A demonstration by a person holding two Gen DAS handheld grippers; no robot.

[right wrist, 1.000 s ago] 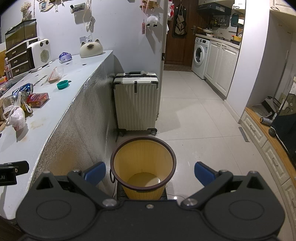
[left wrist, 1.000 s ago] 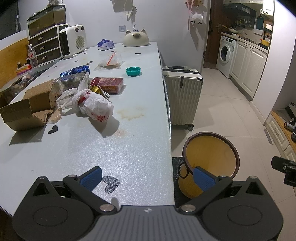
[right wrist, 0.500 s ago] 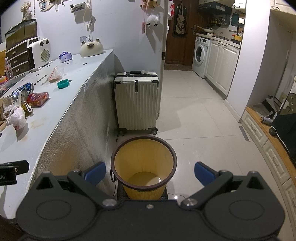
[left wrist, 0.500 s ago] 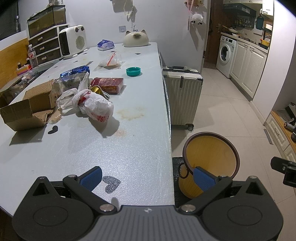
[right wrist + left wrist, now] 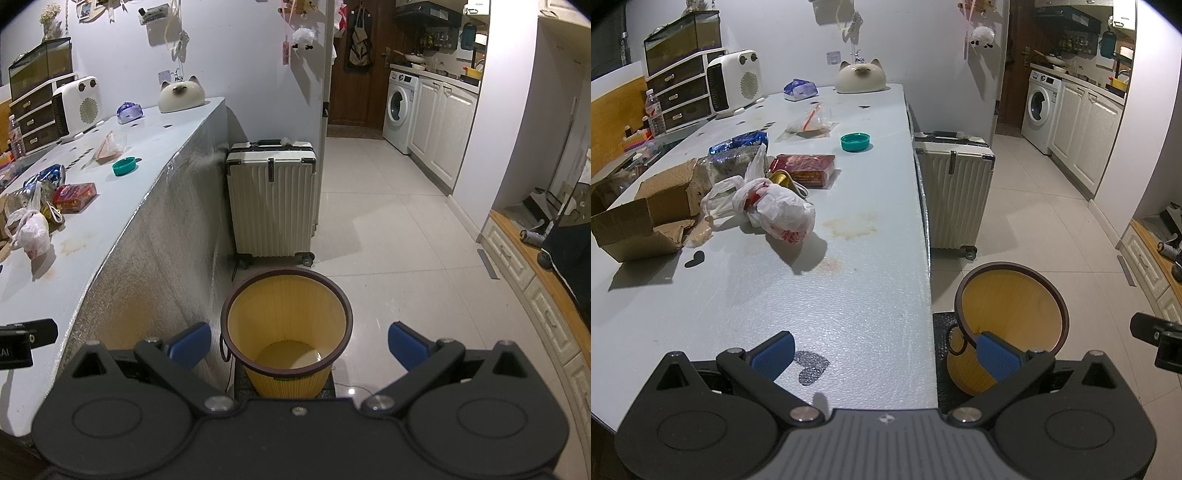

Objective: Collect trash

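Trash lies on the grey table (image 5: 820, 295): a white plastic bag (image 5: 775, 212), an open cardboard box (image 5: 639, 218), a red packet (image 5: 805, 170), a blue wrapper (image 5: 738, 142), a teal lid (image 5: 855, 142) and a clear bag (image 5: 809, 123). A yellow bin (image 5: 288, 332) with a brown rim stands on the floor beside the table and also shows in the left wrist view (image 5: 1012, 314). My left gripper (image 5: 884, 356) is open and empty over the table's near corner. My right gripper (image 5: 299, 343) is open and empty just above the bin.
A white suitcase (image 5: 271, 201) stands behind the bin against the table side. A white heater (image 5: 733, 83), drawers (image 5: 679, 92) and a cat-shaped box (image 5: 860, 77) sit at the table's far end. A low wooden shelf (image 5: 535, 258) runs along the right.
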